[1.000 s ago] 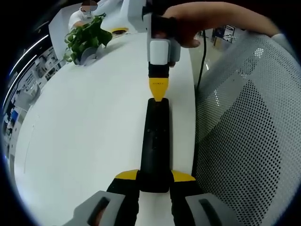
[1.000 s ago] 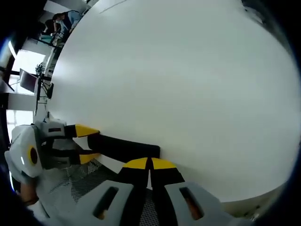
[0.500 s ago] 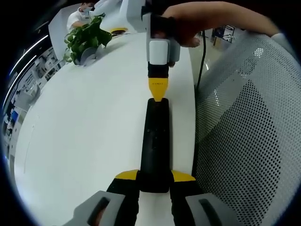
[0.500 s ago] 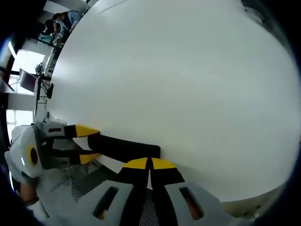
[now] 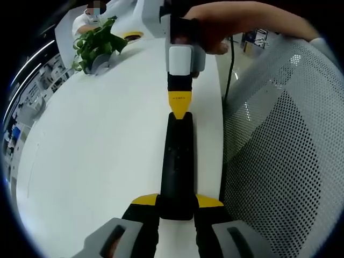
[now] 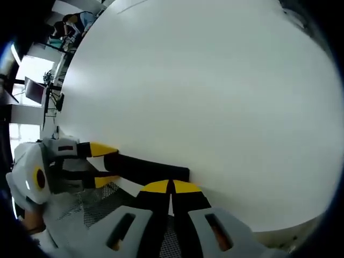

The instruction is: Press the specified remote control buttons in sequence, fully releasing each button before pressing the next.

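Writing: none can be read; the remote control's (image 5: 176, 166) buttons are too dark and small to make out, and a mark on the right gripper's yellow tips is too small to read.
Remote control position: it lies flat on the white table (image 5: 97, 150), near the table's right edge, beside a mesh chair back (image 5: 285, 161).
Remote control axis: in the left gripper view its long axis runs from near to far, the near end between the left gripper's (image 5: 177, 204) yellow tips, the far end under the right gripper (image 5: 178, 112).
Left gripper: its two jaws clamp the near end of the remote control from both sides; in the right gripper view it comes in from the left (image 6: 107, 164), gripping the same end.
Right gripper: its jaws are closed tip to tip on nothing (image 6: 171, 187), and the joined yellow tip touches the top face of the remote control (image 6: 148, 168) at its far end.
Hand: a person's hand (image 5: 215, 27) grasps the right gripper's body from the far right, the forearm stretching off to the right.
Far left: a potted plant (image 5: 97, 43) stands on the table.
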Demonstrator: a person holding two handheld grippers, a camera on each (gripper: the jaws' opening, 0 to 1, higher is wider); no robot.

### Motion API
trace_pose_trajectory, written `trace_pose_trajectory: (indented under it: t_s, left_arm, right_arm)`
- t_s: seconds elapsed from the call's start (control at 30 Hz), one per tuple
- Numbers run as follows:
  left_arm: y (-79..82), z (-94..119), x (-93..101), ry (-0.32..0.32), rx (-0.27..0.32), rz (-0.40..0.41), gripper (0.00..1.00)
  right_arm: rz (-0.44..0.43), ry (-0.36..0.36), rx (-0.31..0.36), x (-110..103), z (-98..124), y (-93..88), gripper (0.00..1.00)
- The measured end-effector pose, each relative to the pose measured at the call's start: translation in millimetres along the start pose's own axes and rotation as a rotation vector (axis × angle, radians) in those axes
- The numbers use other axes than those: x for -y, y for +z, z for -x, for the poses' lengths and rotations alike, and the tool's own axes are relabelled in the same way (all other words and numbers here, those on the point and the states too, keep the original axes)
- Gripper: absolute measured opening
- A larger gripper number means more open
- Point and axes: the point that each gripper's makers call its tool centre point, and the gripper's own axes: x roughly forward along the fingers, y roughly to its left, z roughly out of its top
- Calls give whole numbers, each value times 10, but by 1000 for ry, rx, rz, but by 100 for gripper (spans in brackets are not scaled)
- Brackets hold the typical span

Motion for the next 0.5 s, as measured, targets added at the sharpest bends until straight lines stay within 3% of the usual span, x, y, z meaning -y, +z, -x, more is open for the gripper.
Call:
trace_pose_trajectory:
  t_s: [0.3, 0.5]
  left_arm:
    - [0, -2, -2, -1, -1, 0, 24]
    - [0, -2, -4, -2, -2, 0, 24]
  right_arm:
    - [8, -4, 0, -1, -3, 8, 0]
    - [105, -66, 3, -17, -3, 2, 0]
